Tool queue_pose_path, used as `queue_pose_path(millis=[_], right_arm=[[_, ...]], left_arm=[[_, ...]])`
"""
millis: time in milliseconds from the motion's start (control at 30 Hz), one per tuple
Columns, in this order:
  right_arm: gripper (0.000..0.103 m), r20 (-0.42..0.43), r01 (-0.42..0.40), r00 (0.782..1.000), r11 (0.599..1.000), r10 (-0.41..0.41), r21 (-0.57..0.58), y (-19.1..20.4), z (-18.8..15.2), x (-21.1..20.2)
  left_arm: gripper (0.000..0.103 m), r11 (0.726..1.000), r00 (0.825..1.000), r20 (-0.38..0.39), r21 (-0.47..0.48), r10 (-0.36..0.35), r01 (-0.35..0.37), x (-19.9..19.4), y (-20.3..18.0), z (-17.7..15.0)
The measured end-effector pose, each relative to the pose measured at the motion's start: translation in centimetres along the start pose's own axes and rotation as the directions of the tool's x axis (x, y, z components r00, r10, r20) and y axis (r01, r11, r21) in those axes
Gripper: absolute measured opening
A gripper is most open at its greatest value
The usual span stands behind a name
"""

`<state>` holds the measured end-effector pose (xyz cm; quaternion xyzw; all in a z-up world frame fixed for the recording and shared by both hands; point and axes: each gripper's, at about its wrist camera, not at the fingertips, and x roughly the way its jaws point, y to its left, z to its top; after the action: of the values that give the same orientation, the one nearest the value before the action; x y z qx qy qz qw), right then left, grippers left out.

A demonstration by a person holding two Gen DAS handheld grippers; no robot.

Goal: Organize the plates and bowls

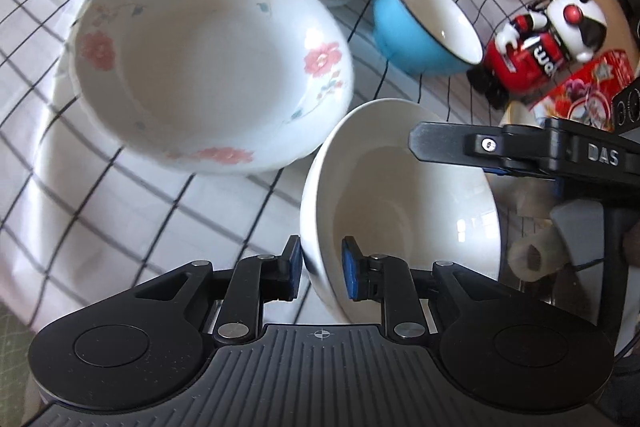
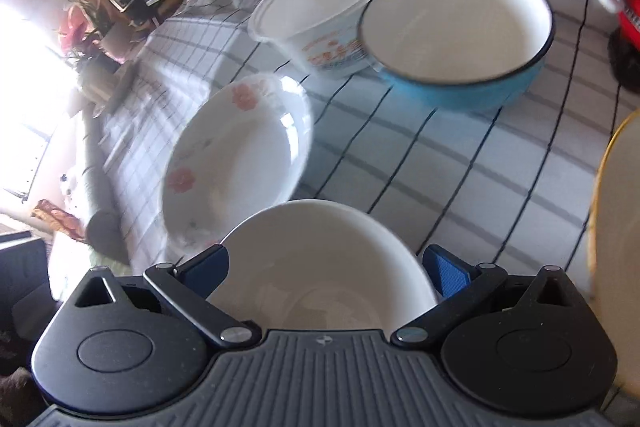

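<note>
Each handheld unit has a grey ribbed housing at the near edge, marked at its middle with a small crosshair symbol. Two rounded black lobes flank it, each with a smooth raised disc on top. From these run flat black linkage bars joined by shiny silver pins. The left claw (image 1: pixel 320 273) carries blue textured pads set in black holders, and the right claw (image 2: pixel 326 273) has the same blue pads on its fingers. Seen from the left wrist view, the right unit shows a flat black finger with a silver screw and white "DAS" lettering on its black body.
</note>
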<state>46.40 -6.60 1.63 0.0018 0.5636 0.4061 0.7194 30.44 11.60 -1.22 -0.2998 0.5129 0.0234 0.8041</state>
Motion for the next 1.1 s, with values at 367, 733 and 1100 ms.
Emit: queue_pose_path(millis=[367, 733, 1100], right_arm=[[0.103, -0.145, 0.008, 0.989, 1.0, -0.009, -0.011, 0.6, -1.7, 2.7], [0.103, -0.216, 0.016, 0.976, 0.997, -0.033, -0.078, 1.2, -1.9, 3.8], [0.103, -0.246, 0.009, 0.969, 0.999, 0.003, 0.047, -0.1, -0.9, 3.8]], left_arm=[[0.023, 1.0, 0.998, -0.055, -0.019, 0.014, -0.015, -0.4, 1.5, -1.3], [0.02, 0.995, 1.0, -0.023, -0.099, 0.013, -0.015, -0.5, 1.9, -1.6], [0.02, 0.996, 0.999, -0.034, -0.089, 0.013, -0.016, -0.3, 1.8, -1.3]])
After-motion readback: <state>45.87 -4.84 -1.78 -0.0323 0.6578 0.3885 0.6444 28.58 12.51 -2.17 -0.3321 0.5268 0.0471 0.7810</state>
